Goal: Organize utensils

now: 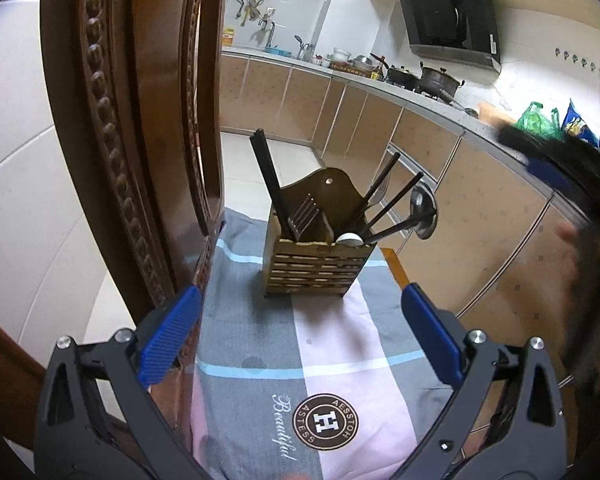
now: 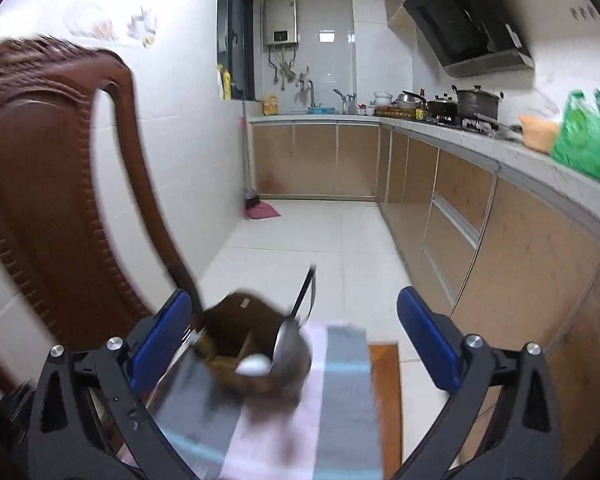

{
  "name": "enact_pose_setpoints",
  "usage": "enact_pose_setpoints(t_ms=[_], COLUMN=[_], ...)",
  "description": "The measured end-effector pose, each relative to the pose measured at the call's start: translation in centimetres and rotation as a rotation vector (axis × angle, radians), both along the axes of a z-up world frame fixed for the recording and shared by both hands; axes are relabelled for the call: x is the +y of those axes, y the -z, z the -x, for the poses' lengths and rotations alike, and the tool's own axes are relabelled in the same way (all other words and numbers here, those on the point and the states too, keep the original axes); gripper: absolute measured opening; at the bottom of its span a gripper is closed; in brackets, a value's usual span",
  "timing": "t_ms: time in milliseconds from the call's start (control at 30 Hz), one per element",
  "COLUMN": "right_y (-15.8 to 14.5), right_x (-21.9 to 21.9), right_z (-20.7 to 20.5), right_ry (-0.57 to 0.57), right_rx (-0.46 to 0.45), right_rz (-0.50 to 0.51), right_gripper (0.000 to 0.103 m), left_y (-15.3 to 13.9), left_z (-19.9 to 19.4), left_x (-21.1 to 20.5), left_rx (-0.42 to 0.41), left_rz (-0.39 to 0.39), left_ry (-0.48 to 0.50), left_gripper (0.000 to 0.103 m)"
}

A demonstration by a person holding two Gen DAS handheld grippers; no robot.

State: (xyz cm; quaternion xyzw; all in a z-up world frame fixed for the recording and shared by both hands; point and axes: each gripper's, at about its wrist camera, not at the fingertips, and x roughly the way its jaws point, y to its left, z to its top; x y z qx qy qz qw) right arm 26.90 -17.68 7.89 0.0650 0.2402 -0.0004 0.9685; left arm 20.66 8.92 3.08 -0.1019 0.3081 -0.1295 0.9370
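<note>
A slatted wooden utensil holder [image 1: 318, 268] stands on a checked cloth [image 1: 328, 344] over a small table. It holds dark chopsticks [image 1: 268, 184], a fork [image 1: 305, 213], a white spoon [image 1: 350, 239] and a metal ladle [image 1: 422, 210]. My left gripper [image 1: 300, 334] is open and empty, low over the cloth in front of the holder. In the right wrist view the holder [image 2: 256, 352] is blurred, seen from above, with the white spoon [image 2: 253, 365] and ladle [image 2: 285, 338] inside. My right gripper [image 2: 294, 340] is open and empty above it.
A carved wooden chair back [image 1: 112, 152] stands close on the left, also in the right wrist view [image 2: 60, 200]. Kitchen counter and cabinets [image 2: 480, 200] run along the right, with pots [image 2: 476, 102] and a green bag [image 2: 584, 140]. The table's bare edge [image 2: 384, 392] shows right of the cloth.
</note>
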Motion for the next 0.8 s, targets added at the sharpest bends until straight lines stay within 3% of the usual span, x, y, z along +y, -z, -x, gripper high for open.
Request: enact_pose_setpoints(t_ms=[133,300,533,800], right_y=[2.9,7.2,8.4,9.2], right_x=[0.0,0.4,1.1,1.1], right_z=[5.9,8.5,10.9,11.5], right_ry=[0.071,0.095,0.095,0.062], right_rx=[0.046,0.193,0.155,0.177], right_rz=[-0.038,-0.074,-0.027,-0.005], right_gripper=[0.1,0.1,0.1,0.1], left_y=[-0.2,-0.2,0.3,1.5], left_z=[0.6,2.6,5.0,5.5], left_x=[-0.9,-1.6,-2.4,-4.5], left_rx=[0.015,-0.024,-0.01,0.032], left_rz=[-0.061,-0.134,-0.117,-0.155], left_ry=[-0.014,-0.093,-0.143,-0.114], left_gripper=[0.099,0.099,0.099,0.099])
